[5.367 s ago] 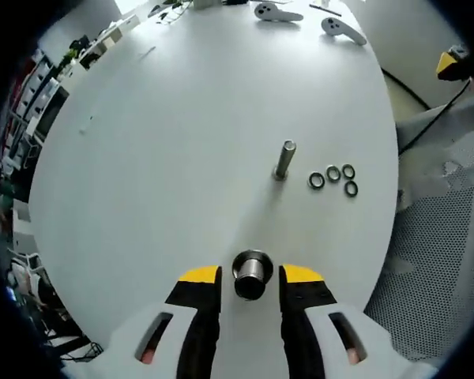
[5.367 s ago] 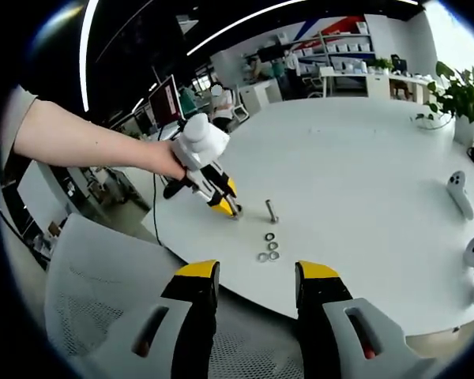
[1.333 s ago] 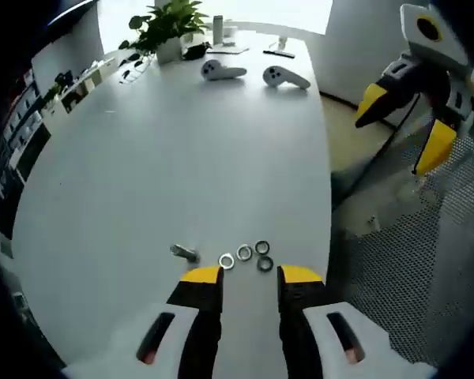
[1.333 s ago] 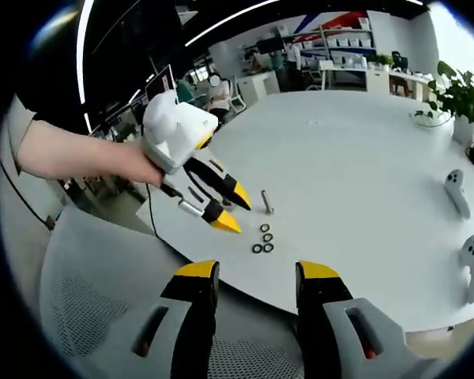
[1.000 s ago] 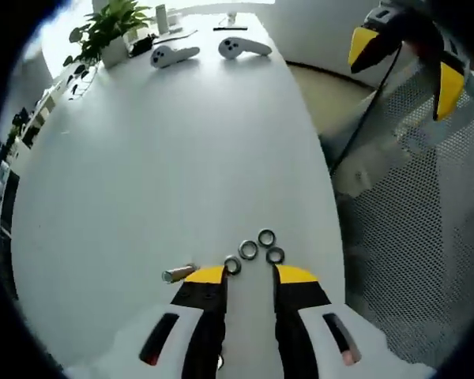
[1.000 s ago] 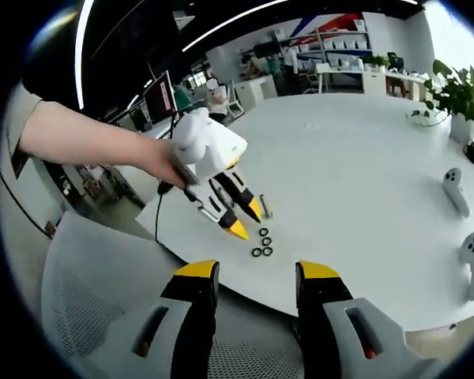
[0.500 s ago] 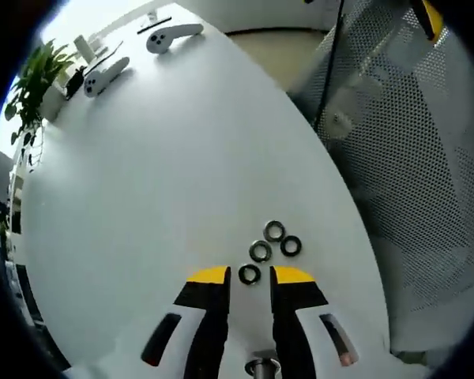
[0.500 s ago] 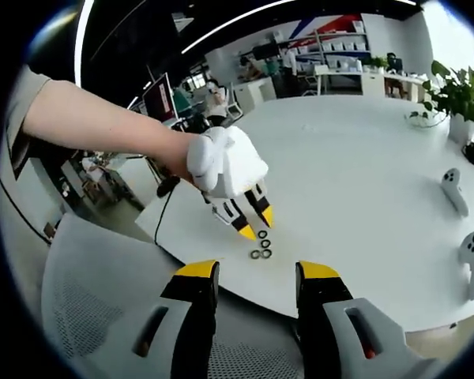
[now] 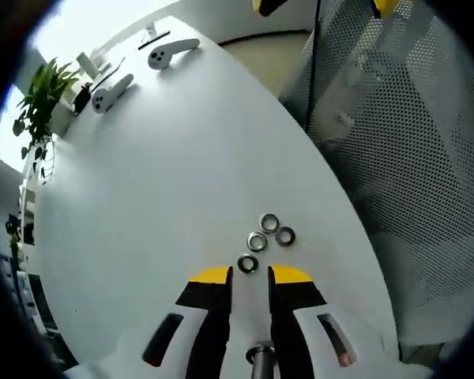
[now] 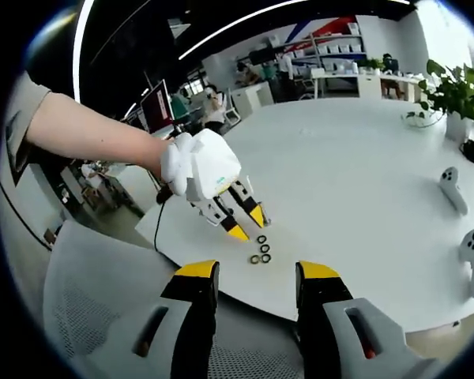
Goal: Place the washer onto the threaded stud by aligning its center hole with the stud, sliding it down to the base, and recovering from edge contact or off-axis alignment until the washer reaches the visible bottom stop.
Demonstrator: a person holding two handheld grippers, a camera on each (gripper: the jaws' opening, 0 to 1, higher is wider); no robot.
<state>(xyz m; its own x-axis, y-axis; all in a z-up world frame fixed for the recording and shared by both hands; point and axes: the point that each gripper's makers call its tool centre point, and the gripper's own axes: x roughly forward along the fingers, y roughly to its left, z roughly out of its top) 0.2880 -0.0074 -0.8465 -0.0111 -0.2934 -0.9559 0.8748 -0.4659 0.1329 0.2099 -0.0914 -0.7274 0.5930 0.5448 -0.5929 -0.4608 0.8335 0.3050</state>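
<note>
Between jaws, stud (image 9: 260, 353) end-on (lengthwise)

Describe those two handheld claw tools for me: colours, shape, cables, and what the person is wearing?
Both are white plastic with black jaws tipped in yellow. The left gripper has a bulky rounded white body with a dark cable hanging below. The right gripper shows slotted white jaw bases. The arm is bare below a short pale sleeve.

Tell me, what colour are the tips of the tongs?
Yellow, on black fingers: clearest on the left tongs in the left gripper view.

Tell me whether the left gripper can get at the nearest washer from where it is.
Probably yes: the left gripper is open, the nearest washer lies just beyond its tips on the bare table, with nothing between.
</note>
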